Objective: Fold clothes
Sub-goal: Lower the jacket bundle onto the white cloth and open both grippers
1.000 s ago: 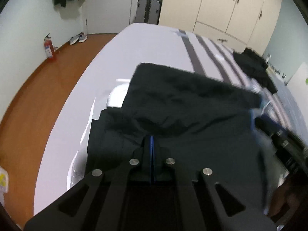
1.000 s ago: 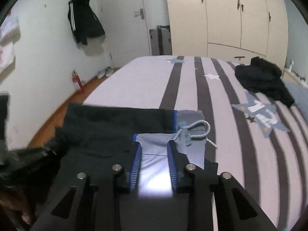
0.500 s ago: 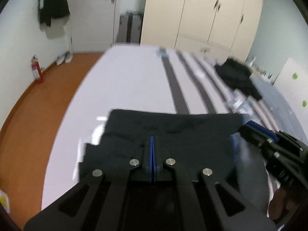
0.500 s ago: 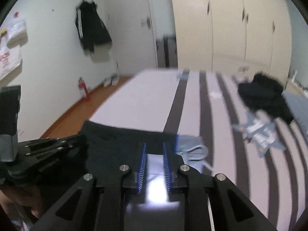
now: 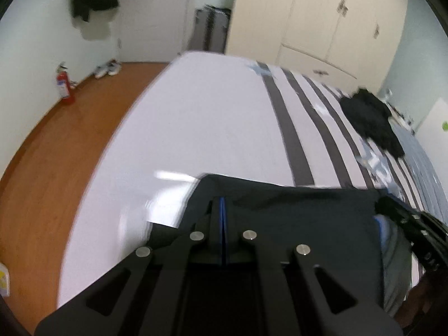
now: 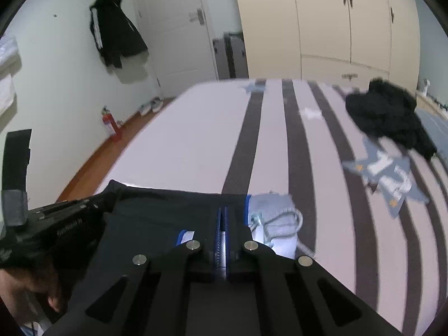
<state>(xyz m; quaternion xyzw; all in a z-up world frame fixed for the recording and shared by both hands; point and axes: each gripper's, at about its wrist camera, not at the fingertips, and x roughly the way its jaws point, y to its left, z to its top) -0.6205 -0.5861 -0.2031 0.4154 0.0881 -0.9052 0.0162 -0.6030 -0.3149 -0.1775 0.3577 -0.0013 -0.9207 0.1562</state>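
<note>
A dark garment (image 5: 294, 212) with a grey waistband and white drawstring (image 6: 277, 212) lies at the near end of the striped bed (image 5: 210, 128). My left gripper (image 5: 222, 204) is shut on the garment's dark far edge, near its left corner. That edge runs taut and straight over to my right gripper (image 5: 414, 224). In the right wrist view my right gripper (image 6: 223, 212) has its jaws closing on a thin strip of pale fabric beside the waistband. The left gripper (image 6: 64, 218) and the person's hand (image 6: 33, 288) show at that view's left edge.
A pile of black clothes (image 6: 386, 112) lies far right on the bed, next to a grey star patch (image 6: 386, 173). A wooden floor (image 5: 56, 154) with a red fire extinguisher (image 5: 64, 86) runs along the left. A wardrobe (image 5: 322, 22) and a door stand behind.
The right jaws have narrowed from a wide gap onto the pale fabric. Both grippers have drawn the garment's far edge toward the near end of the bed, and more bare sheet shows beyond it.
</note>
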